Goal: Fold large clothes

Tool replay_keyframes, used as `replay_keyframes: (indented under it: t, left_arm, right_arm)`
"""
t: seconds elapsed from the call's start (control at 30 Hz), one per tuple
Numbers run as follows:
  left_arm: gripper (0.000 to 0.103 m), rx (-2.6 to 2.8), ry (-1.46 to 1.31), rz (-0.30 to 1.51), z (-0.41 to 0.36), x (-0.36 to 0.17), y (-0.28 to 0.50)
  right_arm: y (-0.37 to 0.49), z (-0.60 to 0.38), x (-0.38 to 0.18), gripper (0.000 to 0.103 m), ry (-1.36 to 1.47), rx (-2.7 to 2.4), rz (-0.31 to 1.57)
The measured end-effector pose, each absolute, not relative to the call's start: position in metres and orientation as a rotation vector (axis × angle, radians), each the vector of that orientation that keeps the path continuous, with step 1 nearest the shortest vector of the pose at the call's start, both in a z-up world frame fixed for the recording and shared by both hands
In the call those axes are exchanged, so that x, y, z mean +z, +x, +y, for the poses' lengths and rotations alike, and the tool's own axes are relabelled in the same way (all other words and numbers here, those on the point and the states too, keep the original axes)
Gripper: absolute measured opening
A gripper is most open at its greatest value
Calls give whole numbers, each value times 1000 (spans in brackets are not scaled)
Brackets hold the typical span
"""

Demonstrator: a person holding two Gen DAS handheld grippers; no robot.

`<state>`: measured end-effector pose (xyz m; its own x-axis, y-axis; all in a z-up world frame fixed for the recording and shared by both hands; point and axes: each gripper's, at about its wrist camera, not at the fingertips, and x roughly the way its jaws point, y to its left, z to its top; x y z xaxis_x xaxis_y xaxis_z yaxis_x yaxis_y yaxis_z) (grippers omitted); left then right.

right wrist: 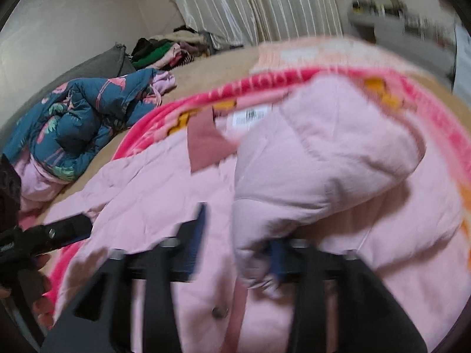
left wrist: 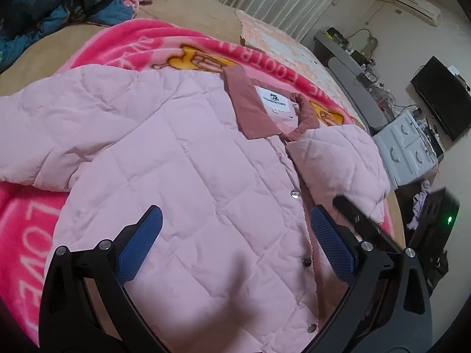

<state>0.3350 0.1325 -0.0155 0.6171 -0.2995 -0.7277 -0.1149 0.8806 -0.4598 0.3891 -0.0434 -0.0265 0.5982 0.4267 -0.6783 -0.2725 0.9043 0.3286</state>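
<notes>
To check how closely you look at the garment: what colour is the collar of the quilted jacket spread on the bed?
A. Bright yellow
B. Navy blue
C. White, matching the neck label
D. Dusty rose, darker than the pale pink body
D: the collar is a darker dusty rose, set against the pale pink jacket and framing the white neck label.

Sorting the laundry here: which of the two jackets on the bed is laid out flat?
The pink quilted jacket with the corduroy collar, spread on the pink blanket. The blue floral jacket lies crumpled in a heap further back.
</notes>
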Motion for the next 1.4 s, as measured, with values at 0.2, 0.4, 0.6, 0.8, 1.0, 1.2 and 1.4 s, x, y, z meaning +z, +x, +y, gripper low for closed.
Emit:
replay_keyframes:
  t: [0.2,0.4,0.6,0.8,1.0,1.2,1.4]
  left_arm:
    - [94,-108,-559,935,144,-23,338]
    - [94,-127,-639,912,158,-15,337]
    - [94,-148,-704,861,178,0,335]
    - [94,-170,-789,852,194,-1,335]
    - [94,-209,-855,881,195,-13,342]
    - [94,-260,-895,948,182,-36,350]
    - [94,-298,-922,1025,165,-62,357]
  right_arm:
    - [379,-93,-16,74,461,321,783]
    - [381,-87,11,29,386,328,684]
    - [362,-21,23,27,120,469,636]
    - [350,28,2,25,-38,534,701]
    - [338,51,-22,30,-108,574,785]
    - [325,50,-21,51,-98,649,822]
    - [320,16,-6,54,-45,602,814]
